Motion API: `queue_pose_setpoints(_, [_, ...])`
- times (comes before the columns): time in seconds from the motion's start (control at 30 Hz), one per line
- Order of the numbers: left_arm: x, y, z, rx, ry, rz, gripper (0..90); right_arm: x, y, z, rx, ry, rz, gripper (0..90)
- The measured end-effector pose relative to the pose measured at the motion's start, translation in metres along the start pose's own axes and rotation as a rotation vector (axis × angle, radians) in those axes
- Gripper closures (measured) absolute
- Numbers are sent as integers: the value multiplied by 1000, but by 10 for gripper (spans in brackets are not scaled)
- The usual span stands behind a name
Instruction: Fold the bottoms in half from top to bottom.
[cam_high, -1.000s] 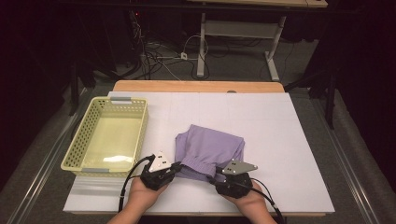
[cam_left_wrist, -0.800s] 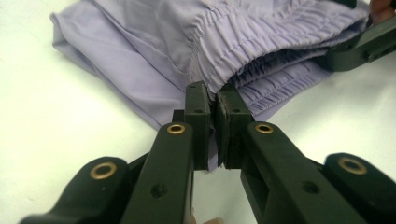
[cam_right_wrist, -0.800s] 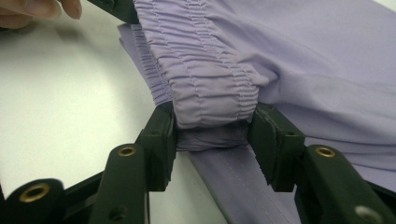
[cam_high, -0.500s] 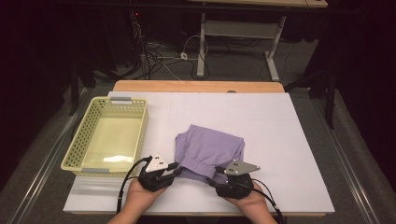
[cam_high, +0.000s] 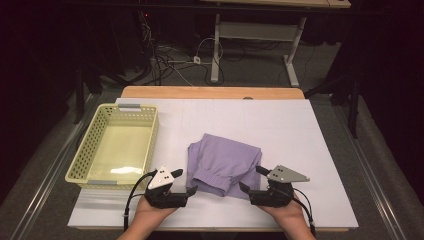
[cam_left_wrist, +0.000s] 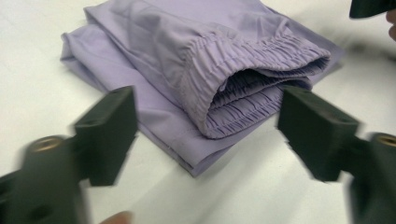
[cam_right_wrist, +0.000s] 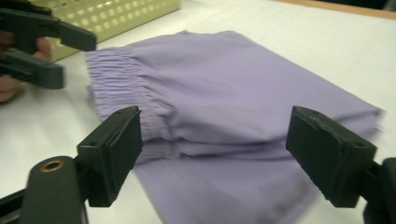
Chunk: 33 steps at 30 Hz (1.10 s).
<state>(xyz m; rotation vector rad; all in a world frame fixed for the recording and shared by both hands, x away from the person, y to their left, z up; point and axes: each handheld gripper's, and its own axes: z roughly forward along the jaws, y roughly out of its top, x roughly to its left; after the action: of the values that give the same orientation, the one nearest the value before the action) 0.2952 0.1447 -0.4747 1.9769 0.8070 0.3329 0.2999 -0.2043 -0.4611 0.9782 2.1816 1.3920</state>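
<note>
Folded shorts lie mid-table, basket well left

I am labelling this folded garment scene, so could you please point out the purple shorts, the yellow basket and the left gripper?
purple shorts (cam_high: 225, 161): high view, on the flat folded fabric.
yellow basket (cam_high: 152, 137): high view, on its right-hand perforated wall.
left gripper (cam_high: 192, 190): high view, midway between its open fingertips, beside the shorts' gathered waistband.
</note>
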Motion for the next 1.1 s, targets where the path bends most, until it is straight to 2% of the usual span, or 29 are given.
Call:
queue_pose_setpoints(0.07, [2, 0, -3, -22, 5, -26, 147, -1, -9, -4, -36, -11, 28, 161])
queue_pose_setpoints(0.1, [3, 0, -3, -19, 10, -31, 140, -1, -13, -4, -27, -20, 31, 148])
queue_pose_setpoints(0.13, [4, -1, -3, -12, 13, -32, 121, -1, -14, -4, 0, -20, 15, 138])
queue_pose_setpoints(0.2, [5, -2, -2, -3, 19, -37, 95, -1, -16, -8, 3, -43, -15, 128])
queue_pose_setpoints(0.4, [7, -2, -1, 16, 23, -46, 6, -10, -21, -15, -15, -68, 23, 44])
queue_pose_setpoints(0.47, [8, -2, 0, 27, 30, -50, 0, -13, -22, -15, -19, -70, 43, 10])
queue_pose_setpoints(0.67, [9, 0, -2, 36, 42, -60, 0, -15, -21, -15, -22, -99, 38, 0])
queue_pose_setpoints(0.87, [12, -2, 2, 94, 35, -72, 0, -20, -22, -17, -25, -111, 45, 0])
queue_pose_setpoints(1.03, [12, -4, 6, 139, 58, -59, 0, -22, -23, -17, -26, -117, 54, 0])
queue_pose_setpoints(1.1, [11, -5, 9, 165, 56, -61, 0, -23, -24, -16, -23, -116, 55, 0])
